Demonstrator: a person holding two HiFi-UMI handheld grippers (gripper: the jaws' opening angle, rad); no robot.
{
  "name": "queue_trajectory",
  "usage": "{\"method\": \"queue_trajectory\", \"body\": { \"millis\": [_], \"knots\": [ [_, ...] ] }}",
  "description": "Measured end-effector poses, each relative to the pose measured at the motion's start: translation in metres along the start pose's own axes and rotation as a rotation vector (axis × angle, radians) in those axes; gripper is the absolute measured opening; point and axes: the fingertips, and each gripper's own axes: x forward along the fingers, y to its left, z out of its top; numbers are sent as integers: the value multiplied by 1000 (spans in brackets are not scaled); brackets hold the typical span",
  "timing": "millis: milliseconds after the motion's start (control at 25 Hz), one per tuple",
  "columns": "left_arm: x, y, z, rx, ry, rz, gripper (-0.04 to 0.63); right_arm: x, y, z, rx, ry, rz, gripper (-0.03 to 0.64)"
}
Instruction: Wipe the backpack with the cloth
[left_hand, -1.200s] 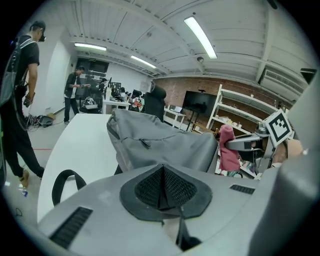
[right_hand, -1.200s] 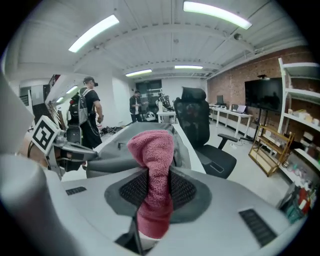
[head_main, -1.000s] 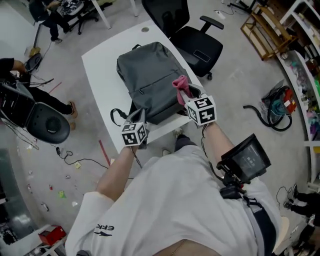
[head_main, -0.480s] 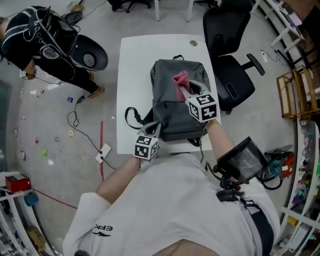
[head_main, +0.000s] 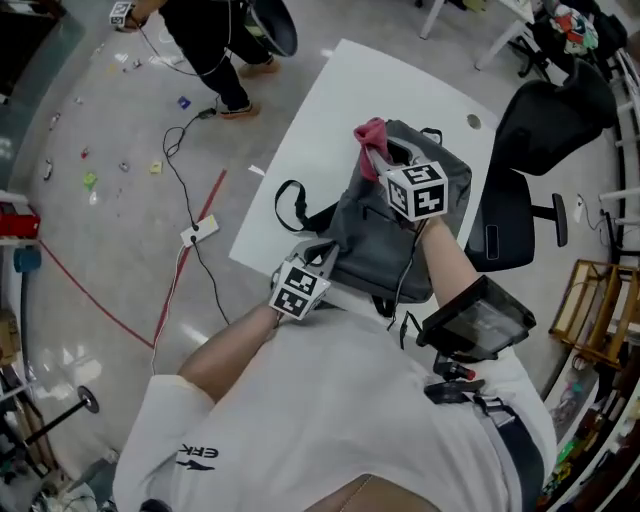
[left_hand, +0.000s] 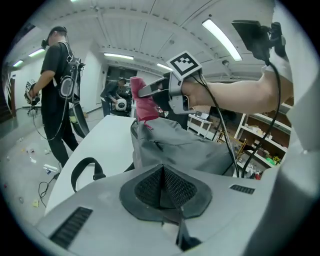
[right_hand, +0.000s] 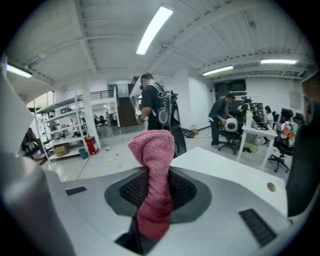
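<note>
The grey backpack (head_main: 385, 245) lay on the white table (head_main: 320, 120) in the upper middle of the head view, with a black strap (head_main: 292, 205) looping off its left side. The right gripper (head_main: 388, 170) was clamped on the pink cloth (head_main: 371, 137), which stood up out of its jaws at the backpack's far end. The left gripper (head_main: 325, 258) sat at the backpack's near lower-left edge. Its jaws were pressed together, and nothing showed between them.

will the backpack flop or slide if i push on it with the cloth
Probably floppy: the backpack sags and creases. It may slide, since the white table looks smooth. The cloth in the right gripper likely dents it.
</note>
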Motion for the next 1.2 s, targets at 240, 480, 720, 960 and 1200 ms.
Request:
{"method": "queue_trajectory", "body": {
  "millis": [240,480,720,960,1200],
  "knots": [
    [0,-6,2,-2,-45,32,3,46,79,-21,-60,121,277,101],
    [-10,-10,1,15,-98,40,4,51,172,-85,-283,443,553,101],
    [-11,-11,-4,22,-118,52,4,33,216,-158,-627,839,760,101],
    [-10,-11,-9,-14,-137,43,4,17,232,-193,-775,1055,877,101],
    [-9,-8,-13,-68,-151,33,3,15,227,-205,-901,1133,896,101]
  ]
}}
